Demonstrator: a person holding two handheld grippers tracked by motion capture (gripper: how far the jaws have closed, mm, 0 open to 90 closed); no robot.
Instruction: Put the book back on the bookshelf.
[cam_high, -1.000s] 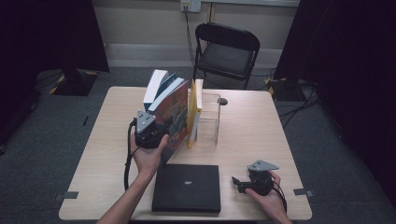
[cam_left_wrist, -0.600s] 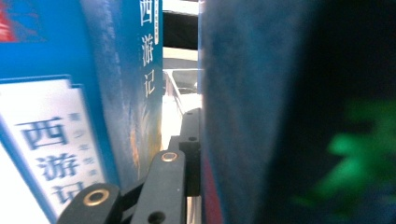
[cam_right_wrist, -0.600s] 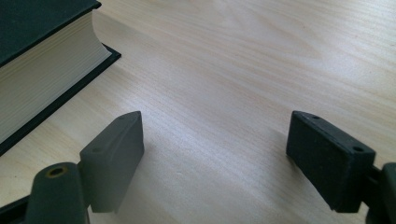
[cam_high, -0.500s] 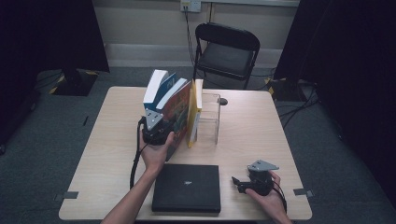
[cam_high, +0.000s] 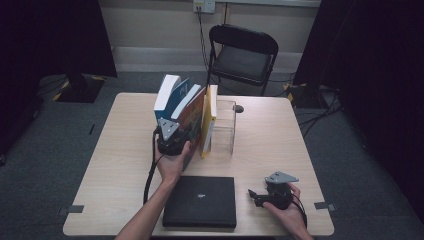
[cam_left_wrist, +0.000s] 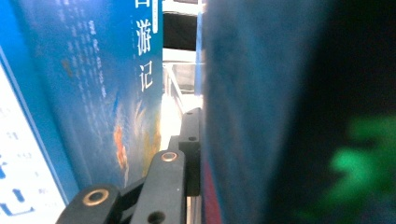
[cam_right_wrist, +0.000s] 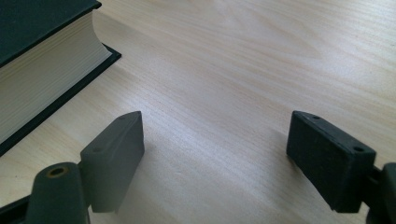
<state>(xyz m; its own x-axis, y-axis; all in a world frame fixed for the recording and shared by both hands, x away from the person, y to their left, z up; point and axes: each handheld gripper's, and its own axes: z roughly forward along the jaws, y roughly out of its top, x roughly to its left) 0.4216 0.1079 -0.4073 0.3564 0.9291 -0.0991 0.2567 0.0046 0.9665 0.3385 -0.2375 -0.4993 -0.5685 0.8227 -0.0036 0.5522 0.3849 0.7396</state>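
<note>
A row of books stands at the table's middle: a white and blue book (cam_high: 169, 95), a colourful book (cam_high: 194, 114) and a yellow book (cam_high: 211, 117). My left gripper (cam_high: 173, 141) is shut on the near edge of the colourful book, which leans toward the yellow one. In the left gripper view one black finger (cam_left_wrist: 189, 140) lies along the held book's dark cover (cam_left_wrist: 261, 116), with the blue cover (cam_left_wrist: 93, 93) of the neighbouring book at left. My right gripper (cam_high: 256, 196) rests open on the table, nothing between its jaws (cam_right_wrist: 215, 154).
A clear plastic bookend (cam_high: 226, 127) stands right of the yellow book. A thick black book (cam_high: 201, 200) lies flat at the near edge; its page edge (cam_right_wrist: 42, 84) is just left of my right gripper. A black chair (cam_high: 242, 55) stands behind the table (cam_high: 125, 145).
My left gripper has moved right and slightly down with the colourful book, bringing it closer to the yellow book. The right gripper has stayed put.
</note>
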